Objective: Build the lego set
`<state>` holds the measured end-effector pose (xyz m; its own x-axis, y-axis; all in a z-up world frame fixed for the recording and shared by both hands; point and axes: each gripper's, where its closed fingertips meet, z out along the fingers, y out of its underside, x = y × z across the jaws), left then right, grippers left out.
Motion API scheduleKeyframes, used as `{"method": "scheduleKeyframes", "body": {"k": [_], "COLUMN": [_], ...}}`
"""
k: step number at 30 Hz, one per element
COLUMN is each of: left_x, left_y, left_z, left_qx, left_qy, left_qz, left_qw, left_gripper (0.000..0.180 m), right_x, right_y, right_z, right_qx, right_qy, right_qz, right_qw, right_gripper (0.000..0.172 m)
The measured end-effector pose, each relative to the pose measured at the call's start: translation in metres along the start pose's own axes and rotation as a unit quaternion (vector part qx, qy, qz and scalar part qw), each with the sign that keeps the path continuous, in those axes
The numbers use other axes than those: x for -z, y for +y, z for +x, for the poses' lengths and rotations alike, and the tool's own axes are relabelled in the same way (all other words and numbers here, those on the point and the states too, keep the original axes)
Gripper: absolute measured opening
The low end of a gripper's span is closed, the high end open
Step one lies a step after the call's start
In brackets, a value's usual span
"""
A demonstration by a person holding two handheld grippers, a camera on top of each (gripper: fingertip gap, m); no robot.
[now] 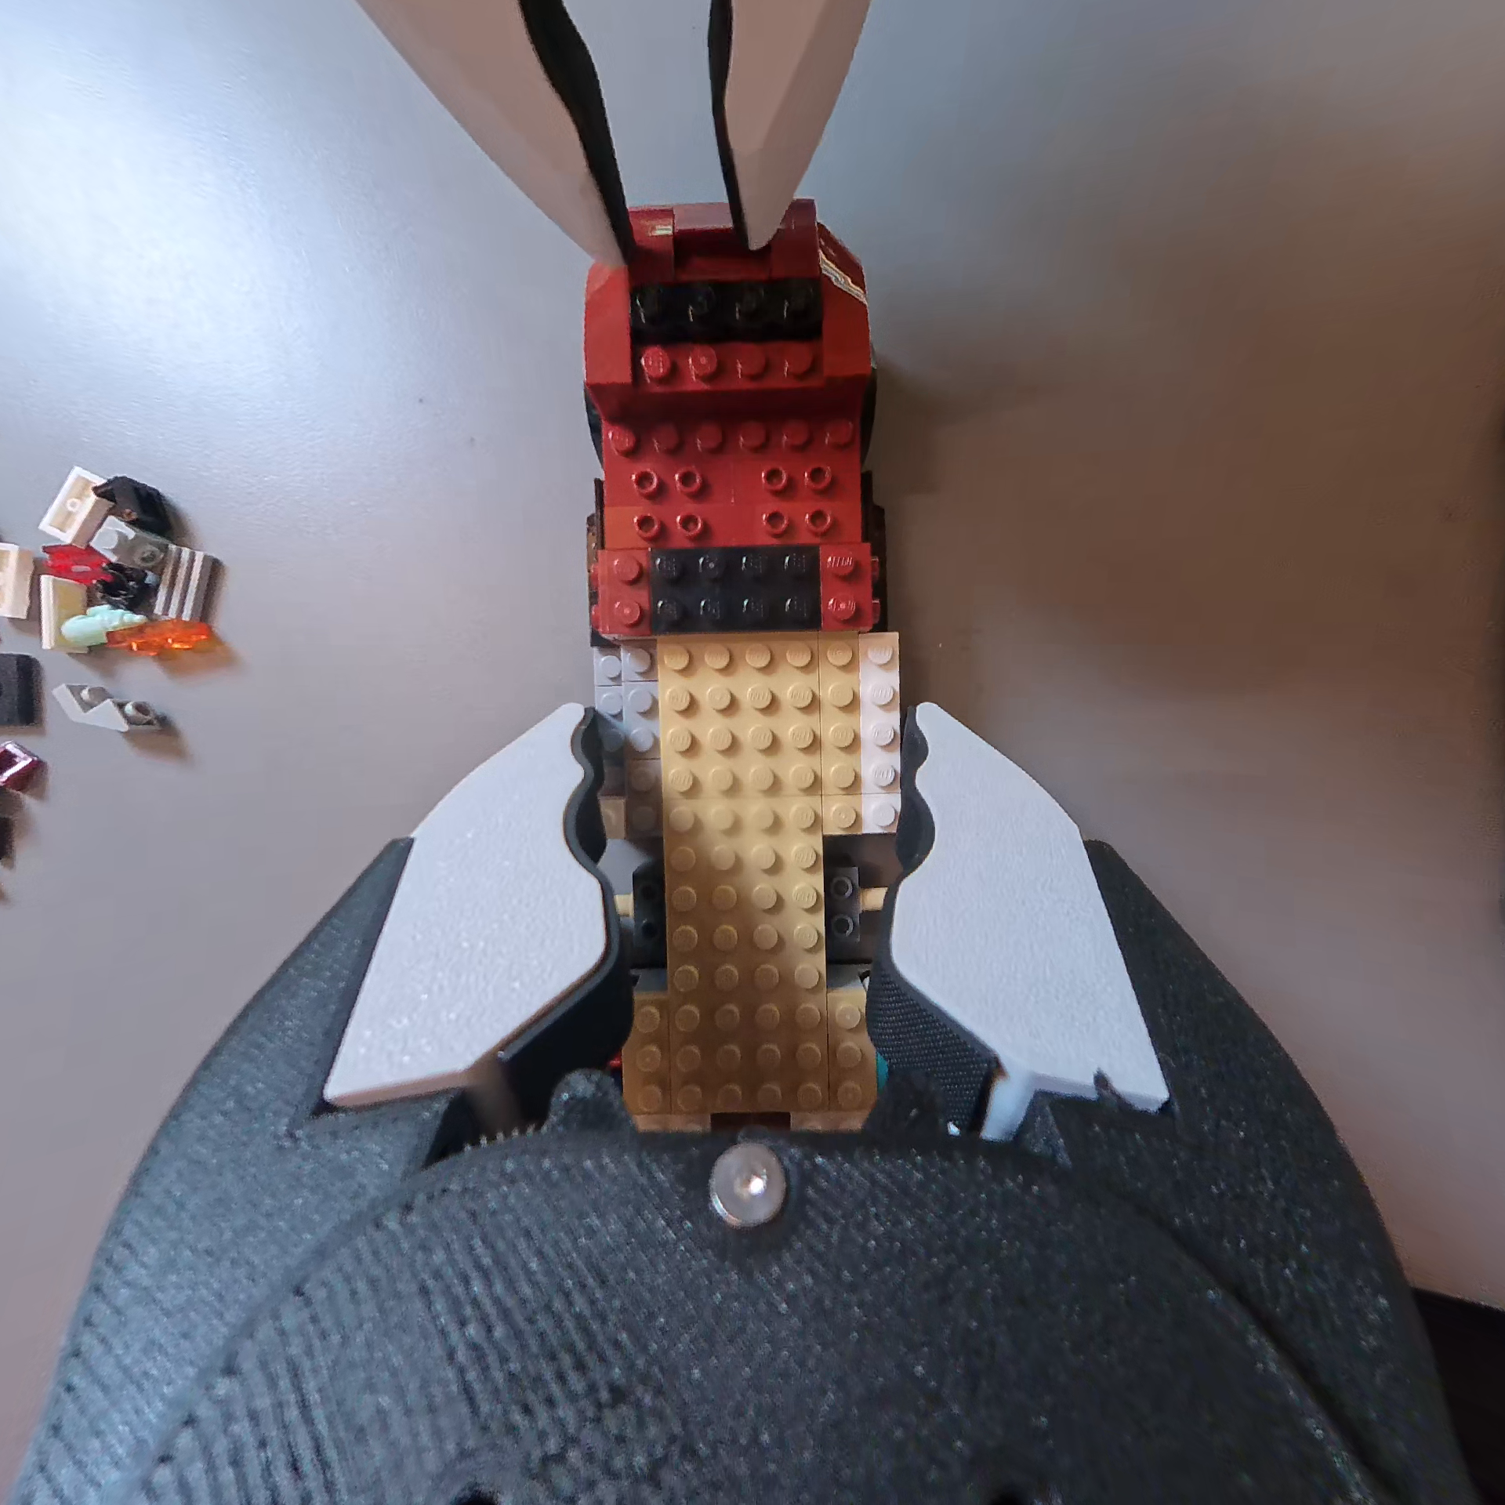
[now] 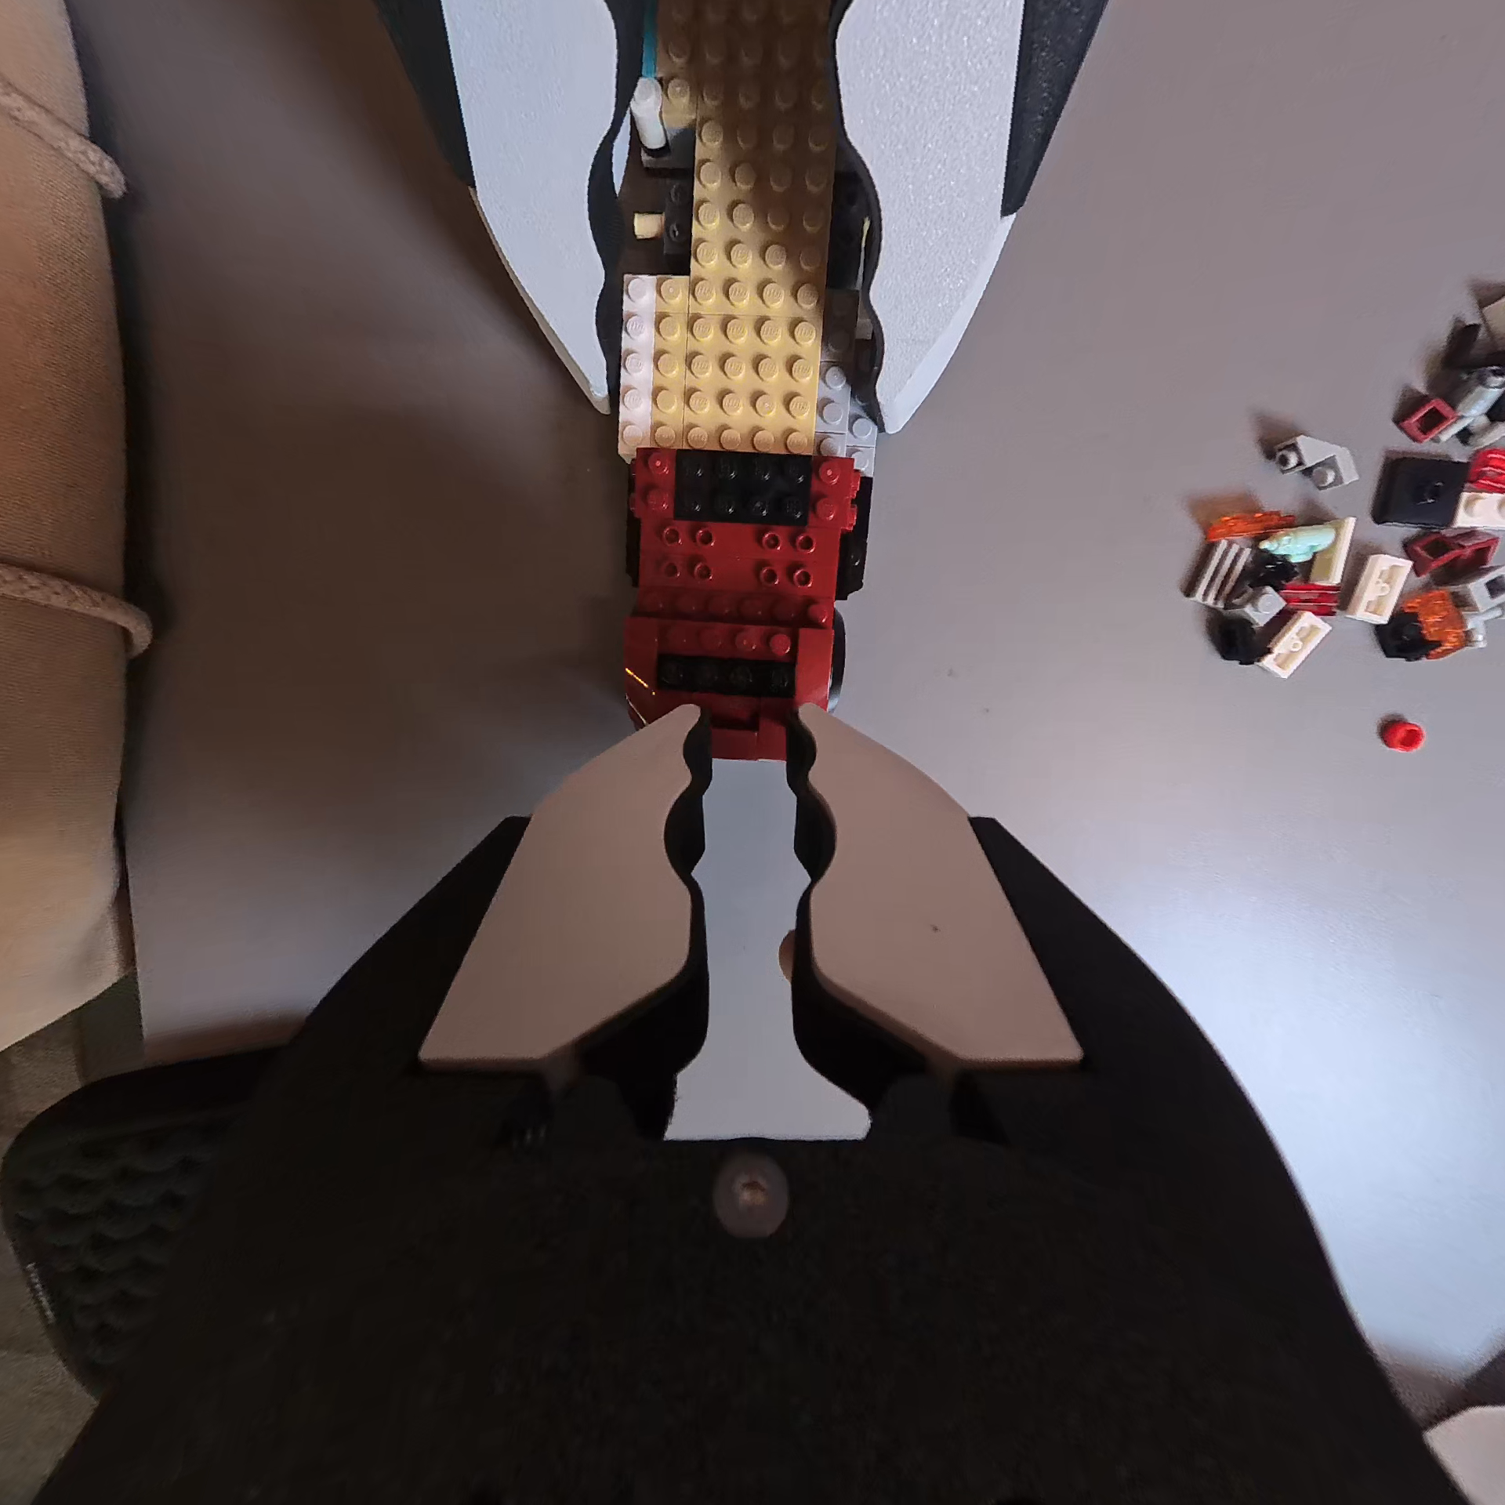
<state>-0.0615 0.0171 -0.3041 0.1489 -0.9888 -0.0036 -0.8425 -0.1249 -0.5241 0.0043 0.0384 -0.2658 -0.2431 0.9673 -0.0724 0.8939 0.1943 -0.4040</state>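
Gripping a brick-built vehicle (image 1: 737, 733) by its tan-plated rear section, the left tongs (image 1: 748, 782) are standing wide apart around it, with the black pads (image 1: 588, 782) lying against the grey and white bricks along its two sides. The model is sitting lengthwise on the grey table (image 1: 1140, 407), its tan studded deck nearest the left tongs, then a black and red band, then the dark red front running away from them.

Meeting the model from the opposite end, the right tongs (image 2: 751, 733) are standing narrowly apart, straddling a small dark red sloped part (image 2: 745, 733) on the nose. In the right wrist view the pads are lying right beside that part; whether they are actually pressing on it is not clear from either view.

Lying well apart from the model, on the left in the left wrist view, is a scatter of loose bricks (image 1: 122, 586): white, grey, black, dark red, a clear orange one and a pale green piece. A single small red round piece (image 2: 1402, 731) is resting on the table nearer the right tongs. A beige fabric edge with a cord (image 2: 57, 489) is running along the table's far left in the right wrist view.
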Motion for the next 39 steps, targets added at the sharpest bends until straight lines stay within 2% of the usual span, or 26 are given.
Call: {"method": "scheduleKeyframes", "body": {"k": [14, 28, 31, 33, 36, 39], "left_x": [0.000, 0.000, 0.000, 0.000, 0.001, 0.006], "left_y": [0.000, 0.000, 0.000, 0.000, 0.000, -0.003], "left_z": [0.000, 0.000, 0.000, 0.000, 0.002, 0.003], "left_qx": [-0.001, 0.000, -0.001, -0.001, -0.001, -0.002], "left_qy": [0.000, 0.001, 0.001, 0.001, 0.008, 0.008], "left_qz": [0.003, 0.005, 0.005, 0.007, 0.014, 0.023], "left_qw": [1.000, 1.000, 1.000, 1.000, 1.000, 1.000], "left_gripper": [0.071, 0.071, 0.071, 0.071, 0.073, 0.080], "right_x": [-0.001, -0.002, -0.002, -0.001, 0.011, 0.016], "right_y": [-0.002, -0.005, -0.005, -0.005, -0.010, -0.002], "right_z": [-0.003, -0.007, -0.006, -0.006, -0.008, -0.004], "right_qx": [0.015, -0.005, -0.017, -0.029, -0.068, -0.091], "right_qy": [0.024, 0.029, 0.034, 0.034, 0.031, 0.060], "right_qz": [-0.020, -0.008, 0.006, 0.026, 0.101, 0.143], "right_qw": [0.999, 1.000, 0.999, 0.999, 0.992, 0.984], "right_gripper": [0.018, 0.014, 0.014, 0.028, 0.030, 0.040]}}
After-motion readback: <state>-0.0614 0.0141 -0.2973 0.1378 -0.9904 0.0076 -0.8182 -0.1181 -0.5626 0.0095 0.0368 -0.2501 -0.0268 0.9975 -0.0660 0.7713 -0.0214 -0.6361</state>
